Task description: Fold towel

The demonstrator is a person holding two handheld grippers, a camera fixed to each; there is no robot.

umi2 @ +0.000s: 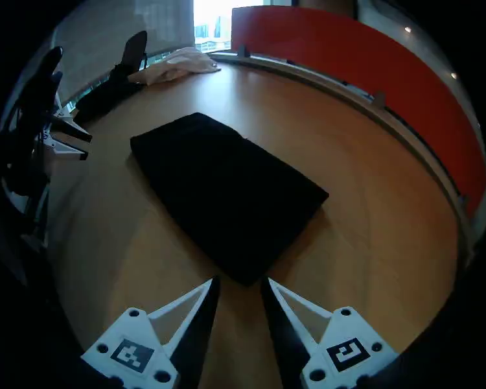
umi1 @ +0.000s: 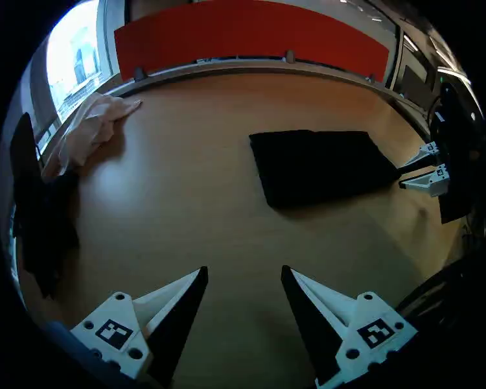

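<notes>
Left gripper (umi1: 243,268): open, fingers spread wide, nothing between them. Held low over bare wooden table (umi1: 197,214), well apart from the towel. Seen again in right gripper view at far left (umi2: 87,146), fingers parted.

Right gripper (umi2: 240,279): open too, narrower gap, holding nothing. Near corner of black towel (umi2: 227,194) just at the fingertips, in line with the gap; contact impossible to tell. Same gripper in left gripper view (umi1: 400,177), at the towel's right-hand corner.

Towel (umi1: 317,165): flat on the table, a tidy dark rectangle, around mid-table.

Elsewhere: crumpled pale pink cloth (umi1: 91,126) at the far table edge near a bright window (umi1: 74,58). Red panel (umi1: 243,32) along the table's back edge.
</notes>
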